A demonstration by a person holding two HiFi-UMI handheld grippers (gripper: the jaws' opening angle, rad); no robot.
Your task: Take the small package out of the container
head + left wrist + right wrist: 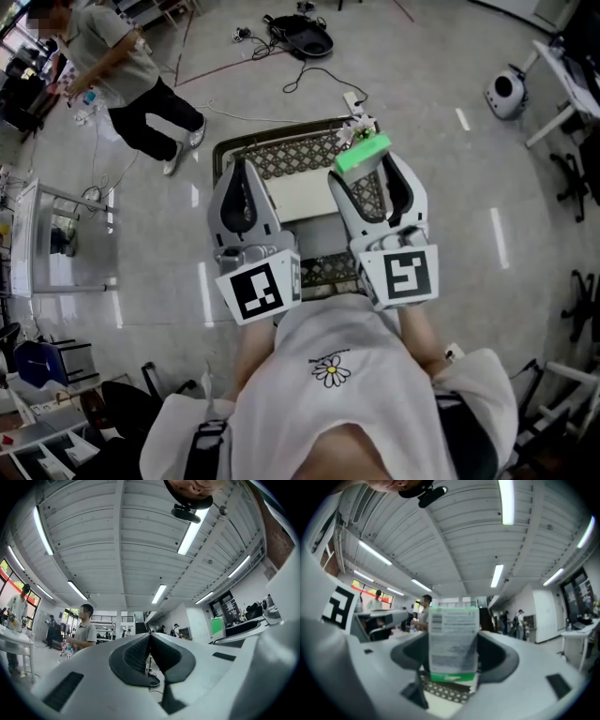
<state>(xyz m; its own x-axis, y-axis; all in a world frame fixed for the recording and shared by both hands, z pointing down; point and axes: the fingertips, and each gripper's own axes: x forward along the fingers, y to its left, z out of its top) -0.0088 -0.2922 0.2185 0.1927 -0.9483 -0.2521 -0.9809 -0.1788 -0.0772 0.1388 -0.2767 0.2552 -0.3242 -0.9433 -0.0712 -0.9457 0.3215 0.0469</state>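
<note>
My right gripper (367, 161) is shut on a small green and white package (362, 151), held up above the dark wicker container (298, 157) on the floor. In the right gripper view the package (453, 640) stands upright between the jaws (453, 660), its printed white face toward the camera, a strip of the container's weave below it. My left gripper (241, 178) hangs over the container's left part with its jaws pressed together and nothing between them; in its own view the left gripper (150, 645) points up at the ceiling. A white flat thing (300, 195) lies inside the container.
A person in a grey shirt and black trousers (131, 80) stands at the far left by a white table (56, 239). Cables and a black bag (302, 36) lie on the floor beyond the container. A white round device (507, 92) sits at the far right.
</note>
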